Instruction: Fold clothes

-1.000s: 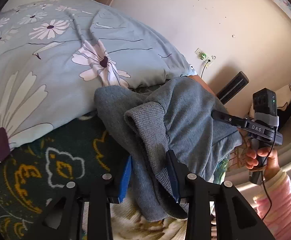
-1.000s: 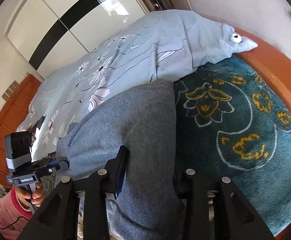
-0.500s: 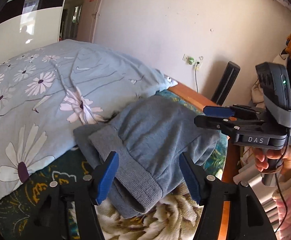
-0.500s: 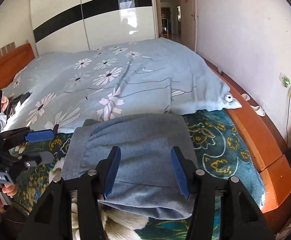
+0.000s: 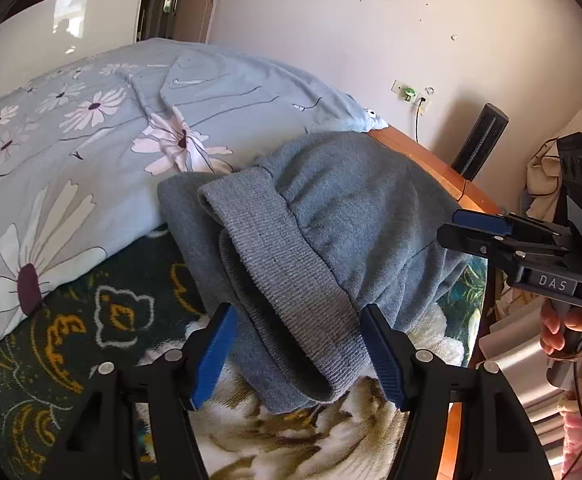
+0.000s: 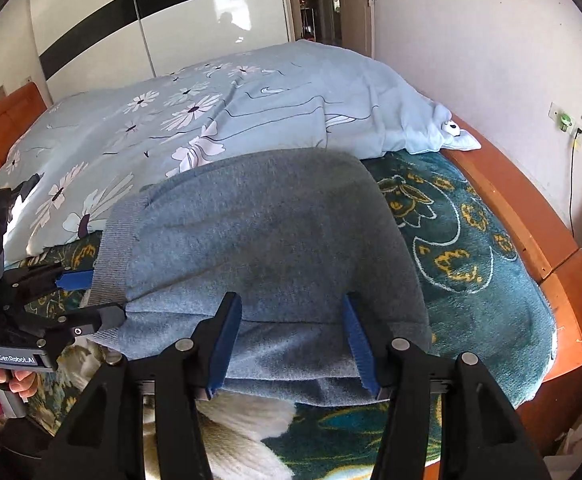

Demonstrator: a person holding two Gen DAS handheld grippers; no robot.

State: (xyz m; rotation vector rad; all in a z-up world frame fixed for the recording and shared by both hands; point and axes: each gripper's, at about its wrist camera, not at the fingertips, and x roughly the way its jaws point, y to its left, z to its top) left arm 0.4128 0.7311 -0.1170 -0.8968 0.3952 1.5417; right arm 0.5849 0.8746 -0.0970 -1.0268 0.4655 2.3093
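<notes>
The grey sweater [image 6: 267,248] lay folded on the patterned blanket [image 6: 471,248], its far edge against the flowered duvet [image 6: 219,120] at twelve o'clock. The left gripper [image 5: 297,354] stood wide open, its jaws either side of the ribbed hem [image 5: 291,276] but holding nothing. The right gripper [image 6: 289,344] was likewise spread open over the near fold, empty. The fold looked finished, or nearly so; the next move probably called for smoothing or squaring the loose hem at nine o'clock. The wooden bed edge [image 6: 531,216] ran close at three o'clock, leaving open blanket between it and the sweater.
</notes>
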